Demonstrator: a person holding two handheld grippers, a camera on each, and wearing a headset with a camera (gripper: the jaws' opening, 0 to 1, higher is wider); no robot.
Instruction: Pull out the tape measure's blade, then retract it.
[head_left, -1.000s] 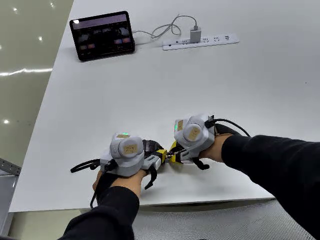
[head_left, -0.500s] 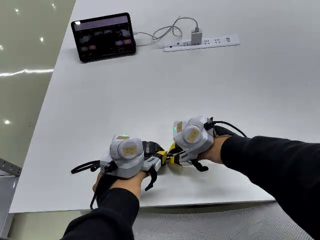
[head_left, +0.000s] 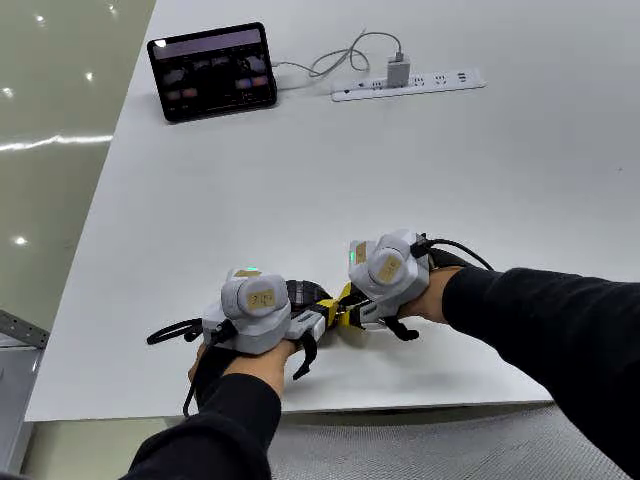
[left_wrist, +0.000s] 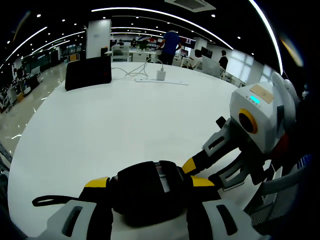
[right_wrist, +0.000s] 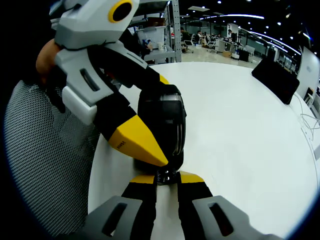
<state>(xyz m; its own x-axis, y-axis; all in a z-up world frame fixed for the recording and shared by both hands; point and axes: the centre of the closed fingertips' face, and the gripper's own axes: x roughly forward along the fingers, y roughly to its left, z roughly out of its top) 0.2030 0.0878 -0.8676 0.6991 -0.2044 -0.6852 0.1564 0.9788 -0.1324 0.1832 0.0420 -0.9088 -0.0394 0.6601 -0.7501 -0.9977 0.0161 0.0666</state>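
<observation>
Near the front edge of the counter (head_left: 300, 180), low centre of the head view, the left claw (left_wrist: 150, 182) clamps the tape measure (left_wrist: 147, 200); the right claw (right_wrist: 166, 178) pinches its blade tip (right_wrist: 165, 174). Open counter spreads above.

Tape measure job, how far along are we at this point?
Done: the left hand-held gripper clamps the black tape measure, and the right hand-held gripper is pinched on the blade hook at the case mouth. In hand: the pull looks about to start, with no length of blade out between them. Left: drawing the blade out, then retracting it.
</observation>
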